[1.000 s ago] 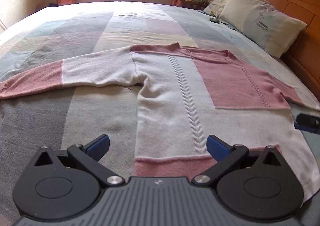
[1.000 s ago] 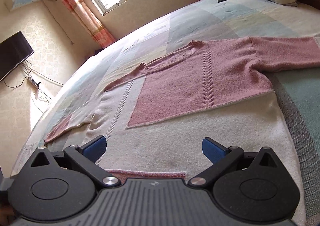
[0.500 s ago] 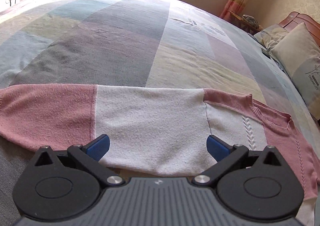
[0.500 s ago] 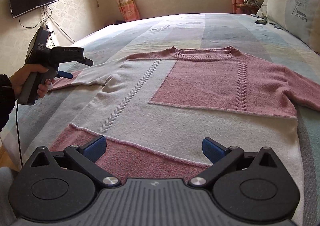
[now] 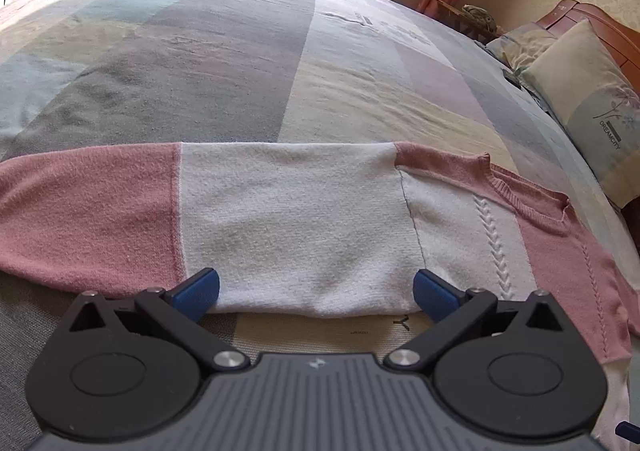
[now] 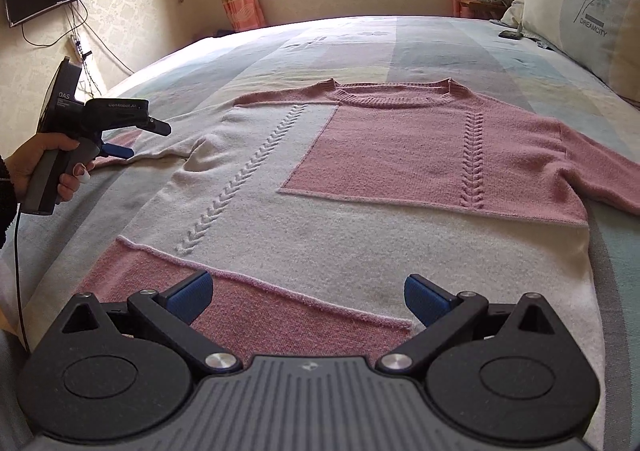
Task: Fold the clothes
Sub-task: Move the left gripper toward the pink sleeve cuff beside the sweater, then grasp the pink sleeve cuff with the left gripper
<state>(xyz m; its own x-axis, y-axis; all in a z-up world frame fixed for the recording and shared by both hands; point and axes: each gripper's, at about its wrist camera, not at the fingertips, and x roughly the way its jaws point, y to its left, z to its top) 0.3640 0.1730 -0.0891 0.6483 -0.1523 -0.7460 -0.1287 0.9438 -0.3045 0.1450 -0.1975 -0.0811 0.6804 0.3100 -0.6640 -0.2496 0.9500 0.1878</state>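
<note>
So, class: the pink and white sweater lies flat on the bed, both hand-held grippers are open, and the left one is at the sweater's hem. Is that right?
Not quite. The left hand-held gripper is at the sleeve, not the hem; the left wrist view shows this. The rest holds: the sweater lies flat on the bed, and the right hand-held gripper, like the left, is open.

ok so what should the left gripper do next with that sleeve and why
Probably ease the left gripper forward and shut it on the near edge of the sleeve. Its jaws are open with that edge lying between them, and the sweater is spread flat on the bed, so folding the sleeve in looks like the first step.
</note>
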